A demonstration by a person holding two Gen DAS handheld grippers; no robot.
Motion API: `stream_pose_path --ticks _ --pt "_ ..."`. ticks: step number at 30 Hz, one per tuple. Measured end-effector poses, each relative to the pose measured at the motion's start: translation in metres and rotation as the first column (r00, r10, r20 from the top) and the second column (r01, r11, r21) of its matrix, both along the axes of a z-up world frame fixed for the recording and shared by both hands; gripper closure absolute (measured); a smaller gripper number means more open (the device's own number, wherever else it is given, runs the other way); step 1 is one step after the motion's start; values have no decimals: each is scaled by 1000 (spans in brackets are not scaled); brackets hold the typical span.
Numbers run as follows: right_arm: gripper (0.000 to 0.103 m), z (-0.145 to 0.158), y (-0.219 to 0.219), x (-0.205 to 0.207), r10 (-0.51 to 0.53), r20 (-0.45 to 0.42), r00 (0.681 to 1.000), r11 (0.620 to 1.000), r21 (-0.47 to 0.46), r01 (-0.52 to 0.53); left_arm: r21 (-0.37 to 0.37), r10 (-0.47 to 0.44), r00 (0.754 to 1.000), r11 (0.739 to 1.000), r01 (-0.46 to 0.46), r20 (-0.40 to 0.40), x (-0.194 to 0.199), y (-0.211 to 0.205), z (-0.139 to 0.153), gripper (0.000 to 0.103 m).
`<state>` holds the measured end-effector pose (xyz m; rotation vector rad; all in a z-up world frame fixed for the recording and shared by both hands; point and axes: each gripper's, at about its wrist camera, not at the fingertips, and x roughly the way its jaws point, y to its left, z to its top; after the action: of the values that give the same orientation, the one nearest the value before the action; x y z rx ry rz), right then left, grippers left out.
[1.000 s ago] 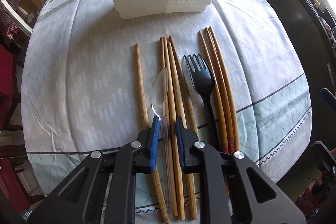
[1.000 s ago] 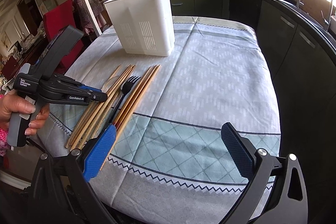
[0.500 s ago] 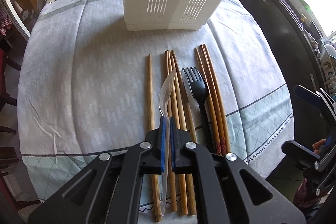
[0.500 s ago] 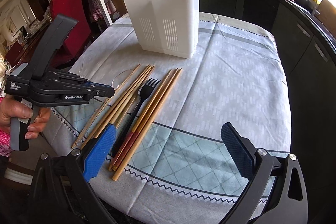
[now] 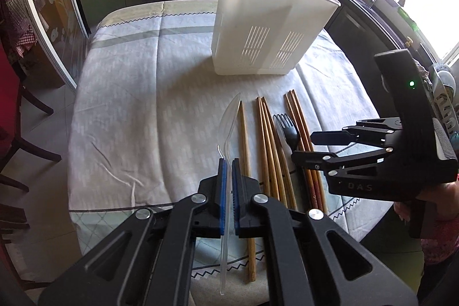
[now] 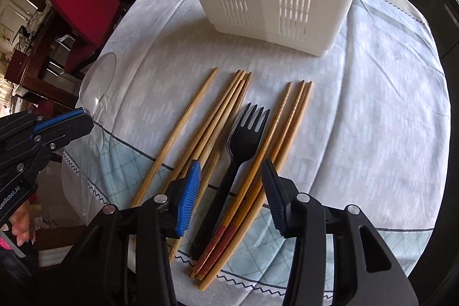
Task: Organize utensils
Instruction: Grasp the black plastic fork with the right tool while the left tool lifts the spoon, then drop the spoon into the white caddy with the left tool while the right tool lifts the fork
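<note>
Lifting clear of the tablecloth (image 5: 149, 93), the clear plastic spoon (image 5: 228, 128) is now riding in my left gripper (image 5: 228, 162), its blue pads pinched tight on the handle, where a second ago it was lying among the chopsticks. In the right wrist view its bowl is hanging in the air at the left edge, well off the table.

I am also bringing my right gripper (image 6: 231, 177) down over the row of utensils. A second ago it was standing wide and well back from them; now its jaws are closing, about half open, straddling the black fork (image 6: 232, 162) and the neighbouring chopsticks. The pads are not yet pressing on anything, as far as I can judge. Whether the right pad is going to catch the 3 red-ended chopsticks (image 6: 275, 139) along with the fork is hard to tell from this angle.

Still lying flat are the single chopstick (image 6: 178, 131) and the bundle of pale chopsticks (image 6: 221, 111) beside it. The white slotted holder (image 5: 266, 27) is standing upright beyond the tips of the row, and nothing of its inside is showing.

I am reading this as 1 utensil picked and on its way to the holder, with a 2nd pick beginning on the right.
</note>
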<state>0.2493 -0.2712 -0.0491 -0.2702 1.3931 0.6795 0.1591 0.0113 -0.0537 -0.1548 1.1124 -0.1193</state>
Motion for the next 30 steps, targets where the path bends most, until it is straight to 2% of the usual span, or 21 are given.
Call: stream_pose_path --ticks 5,8,11,16,19,21,25,30 --pt "79 -11 12 -5 -28 19 999 997 -71 30 -10 -11 1000 1000 11 5 -1 4 0 99" --pt "85 -15 16 -5 -41 29 999 994 -98 44 -13 -24 1000 1000 25 13 -2 3 2 99" --pt "86 -21 22 -5 -42 26 999 991 -130 45 -14 -36 999 999 36 17 -1 2 3 99" --pt "87 -22 32 -8 -38 83 996 985 -166 51 -17 -41 999 999 41 25 -1 1 3 99" --pt "90 -22 38 -11 -46 112 993 986 -154 63 -21 -43 999 999 44 32 -1 0 5 99" --pt "93 -16 35 -13 -61 127 990 991 -108 75 -26 -40 998 999 41 42 -1 0 9 99" --pt "94 10 19 -16 -85 104 991 996 47 81 -38 -35 996 999 38 81 -1 0 28 99" --pt "94 51 -12 -24 -112 135 985 967 242 77 -93 -16 978 995 36 207 11 4 77 99"
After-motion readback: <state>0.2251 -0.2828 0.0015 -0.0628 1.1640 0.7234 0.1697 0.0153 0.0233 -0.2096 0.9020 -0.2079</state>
